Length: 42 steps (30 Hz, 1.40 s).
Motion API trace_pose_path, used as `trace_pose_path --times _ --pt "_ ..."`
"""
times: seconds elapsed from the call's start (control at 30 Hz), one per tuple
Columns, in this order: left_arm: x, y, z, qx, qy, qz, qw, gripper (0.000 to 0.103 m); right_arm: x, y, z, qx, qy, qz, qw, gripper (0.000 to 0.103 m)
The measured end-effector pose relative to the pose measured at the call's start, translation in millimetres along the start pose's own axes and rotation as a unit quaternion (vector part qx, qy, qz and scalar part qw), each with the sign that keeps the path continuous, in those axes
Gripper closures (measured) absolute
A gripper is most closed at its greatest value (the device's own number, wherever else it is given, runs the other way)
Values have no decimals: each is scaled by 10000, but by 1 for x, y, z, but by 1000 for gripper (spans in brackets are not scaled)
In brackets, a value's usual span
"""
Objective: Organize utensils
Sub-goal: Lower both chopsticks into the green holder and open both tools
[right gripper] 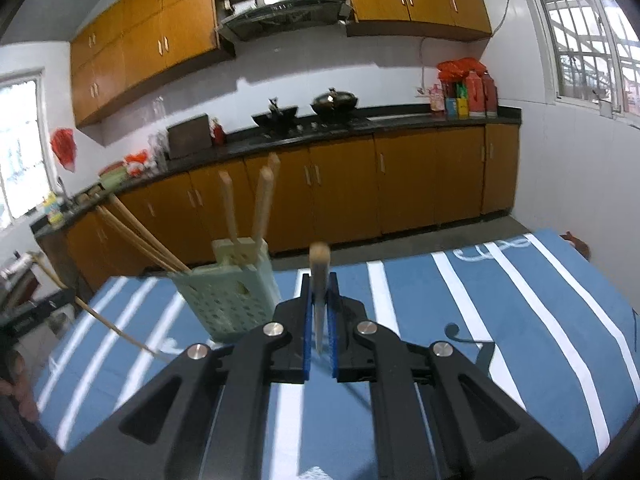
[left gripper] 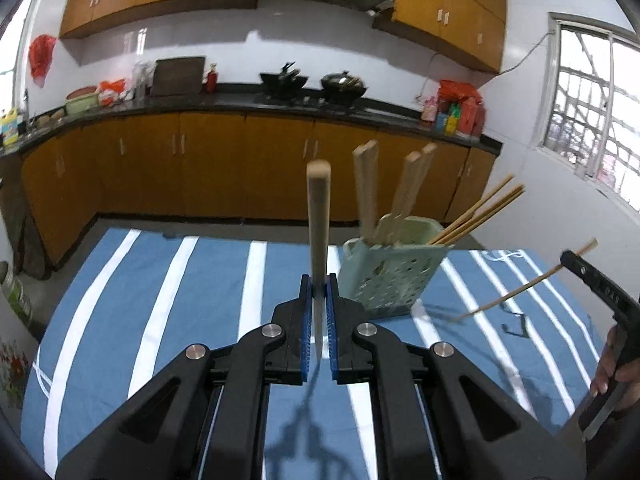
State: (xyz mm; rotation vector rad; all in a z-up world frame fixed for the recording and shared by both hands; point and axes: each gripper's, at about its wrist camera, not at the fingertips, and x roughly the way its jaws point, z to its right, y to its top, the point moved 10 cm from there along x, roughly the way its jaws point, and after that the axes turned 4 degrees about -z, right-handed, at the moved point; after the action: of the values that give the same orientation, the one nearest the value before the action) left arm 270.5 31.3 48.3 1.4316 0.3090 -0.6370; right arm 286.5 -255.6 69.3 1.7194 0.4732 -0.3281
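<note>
Left-held utensil (left gripper: 319, 216): wooden handle shows, working end buried between the jaws at lower centre, type can't be told.
Right-held utensil (right gripper: 319, 276): handle tip blurred, lower end lost between the jaws too.
Chopstick (left gripper: 528, 286): motion-smeared at right of the left wrist view, lower tip fading into the striped cloth.
Person's hand (left gripper: 618, 376): cut off by the right edge, only fingers showing.
Green utensil holder (right gripper: 228, 296): contents hidden inside, bottom corner blocked by the gripper body.
Counter bottles (right gripper: 466, 92): labels too small to read.
</note>
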Motion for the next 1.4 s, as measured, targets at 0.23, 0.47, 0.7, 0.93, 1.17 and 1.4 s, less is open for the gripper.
trace_pose_path --times 0.23,0.47,0.7,0.93,1.17,1.4 --pt "-38 44 39 275 -395 613 9970 96 -54 66 -32 85 908 576 9942 95" --pt "-52 107 71 76 -554 1496 9872 96 -65 118 -59 -114 867 1320 9874 95" --pt "-21 135 75 -85 -138 1907 9815 96 -20 120 -72 -315 716 1143 9904 95" --pt "17 120 65 -188 -2 1713 9850 96 20 105 -70 -325 651 795 9942 95" --pt "32 111 69 -105 0 1581 9874 96 43 95 -75 -352 637 549 9958 95" --pt "20 115 61 -232 -3 1627 9864 95 27 98 -71 -243 724 680 9948 87"
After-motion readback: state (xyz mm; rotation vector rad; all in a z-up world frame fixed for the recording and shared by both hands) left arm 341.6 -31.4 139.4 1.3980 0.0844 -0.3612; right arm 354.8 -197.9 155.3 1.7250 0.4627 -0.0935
